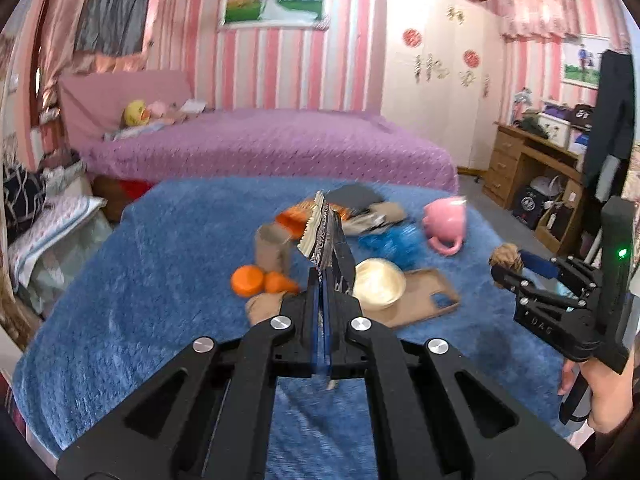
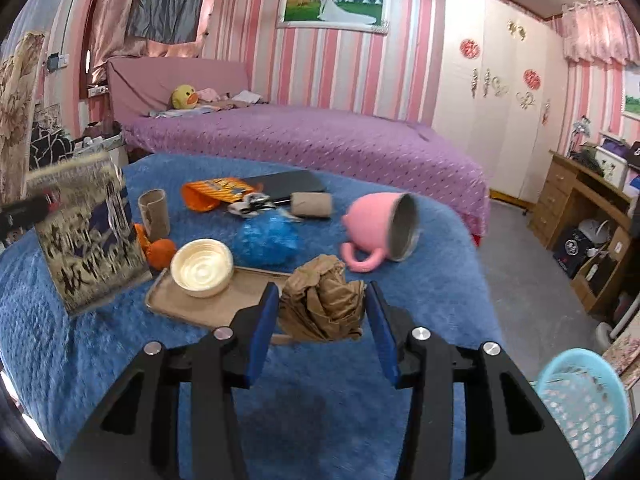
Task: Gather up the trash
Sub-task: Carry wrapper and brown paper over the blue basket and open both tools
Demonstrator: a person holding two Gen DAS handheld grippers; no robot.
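My left gripper (image 1: 323, 276) is shut on a flat printed wrapper (image 1: 320, 236), held edge-on above the blue blanket; the wrapper shows flat-on in the right wrist view (image 2: 90, 240). My right gripper (image 2: 320, 308) is shut on a crumpled brown paper ball (image 2: 322, 304), held above the blanket; it also shows at the right of the left wrist view (image 1: 506, 258). Other trash lies on the blanket: an orange snack bag (image 2: 216, 194), a blue plastic wad (image 2: 266, 238), two cardboard tubes (image 2: 154, 214) (image 2: 312, 204) and orange peel (image 2: 160, 252).
A pink mug (image 2: 380, 228) lies on its side. A cream bowl (image 2: 202, 266) sits on a tan tray (image 2: 248, 292). A dark laptop (image 2: 288, 184) lies at the far edge. A light-blue basket (image 2: 584, 408) stands on the floor at right. A purple bed (image 2: 320, 136) is behind.
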